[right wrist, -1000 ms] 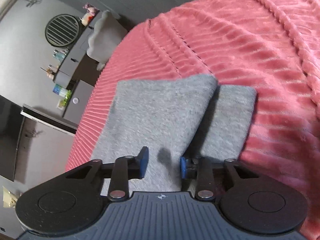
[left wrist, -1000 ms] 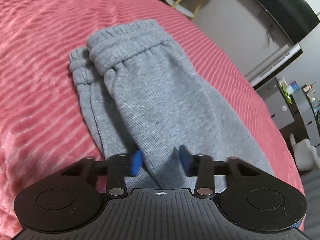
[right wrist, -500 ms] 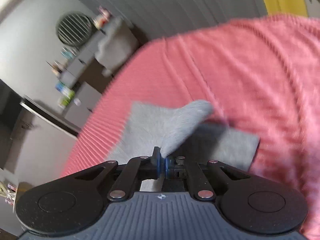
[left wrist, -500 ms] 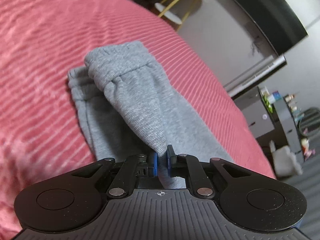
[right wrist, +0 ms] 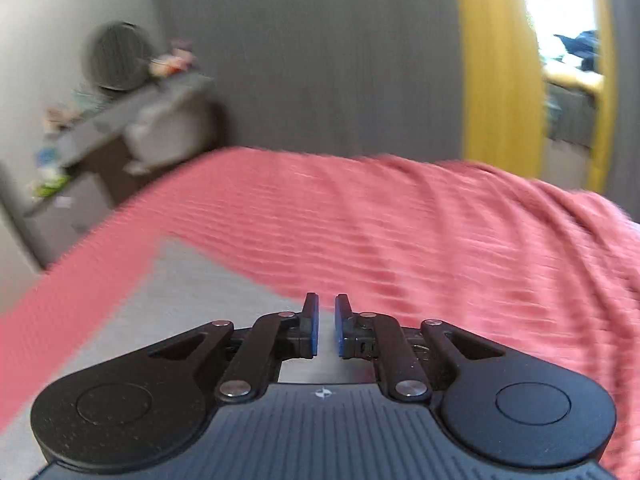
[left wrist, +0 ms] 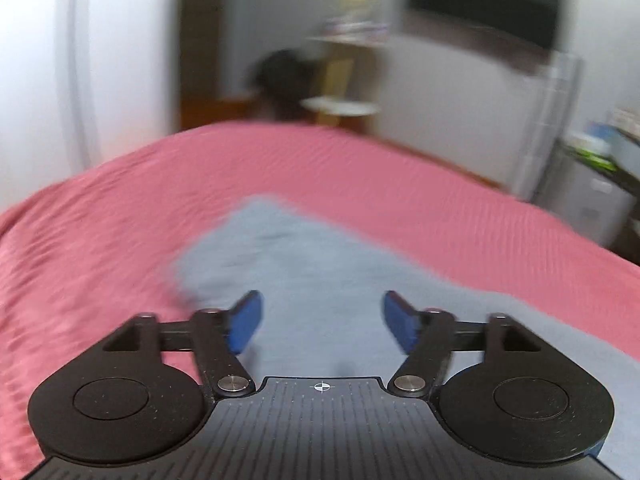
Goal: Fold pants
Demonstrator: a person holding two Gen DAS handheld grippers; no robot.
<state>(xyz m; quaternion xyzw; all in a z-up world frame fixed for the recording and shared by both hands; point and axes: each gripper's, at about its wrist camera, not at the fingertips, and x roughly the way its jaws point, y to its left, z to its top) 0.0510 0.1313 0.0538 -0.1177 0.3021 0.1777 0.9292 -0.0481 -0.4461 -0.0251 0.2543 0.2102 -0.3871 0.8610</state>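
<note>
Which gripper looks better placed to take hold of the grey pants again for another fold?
Probably the left gripper: its jaws are opening wide with nothing between them, and the grey fabric pants fill the view ahead. The right gripper has only a narrow gap, aimed mostly at the pink ribbed blanket.

grey pants [left wrist: 320,272] motion-blurred, edges indistinct

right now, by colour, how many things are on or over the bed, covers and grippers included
grey: 1, the folded pants
pink: 1, the ribbed bedspread
black with blue pads: 2, the left gripper and the right gripper, both opening with nothing between the jaws
total: 4
</note>
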